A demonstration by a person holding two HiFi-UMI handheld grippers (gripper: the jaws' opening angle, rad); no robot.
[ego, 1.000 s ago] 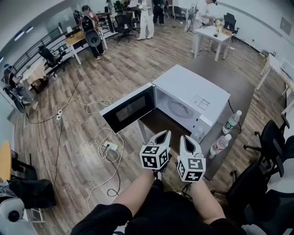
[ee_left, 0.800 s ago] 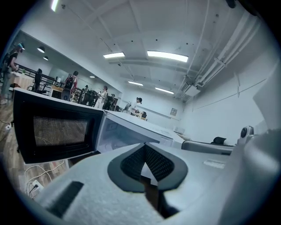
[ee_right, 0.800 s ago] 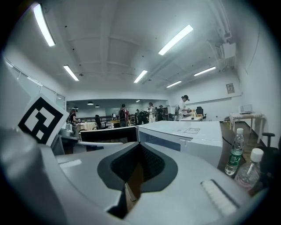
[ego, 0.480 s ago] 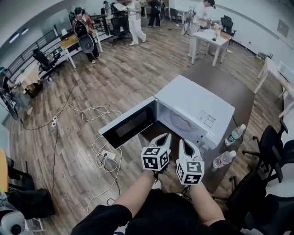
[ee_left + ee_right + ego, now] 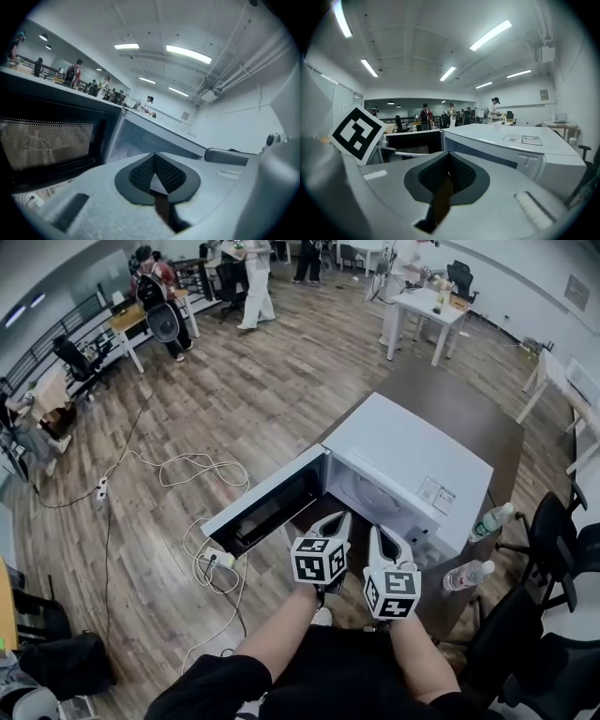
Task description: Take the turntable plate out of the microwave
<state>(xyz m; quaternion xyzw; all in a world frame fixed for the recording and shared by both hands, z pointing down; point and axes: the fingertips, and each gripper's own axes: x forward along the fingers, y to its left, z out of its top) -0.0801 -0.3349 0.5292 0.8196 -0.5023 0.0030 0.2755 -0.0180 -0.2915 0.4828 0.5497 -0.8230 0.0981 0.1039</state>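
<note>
From overhead, the head camera looks steeply down at the open front of the microwave; both gripper views, low and close, face that same front.

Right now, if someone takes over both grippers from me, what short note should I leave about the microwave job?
Left gripper: shut, empty, in front of the open cavity.
Right gripper: shut, empty, beside the left one.
The white box-shaped microwave stands on the dark brown table; its dark-windowed door is swung open to the left.
The round glass turntable plate lies inside, only faintly visible.
Done: door open.
Left to do: open the jaws, reach in, grip the plate, take it out.
</note>
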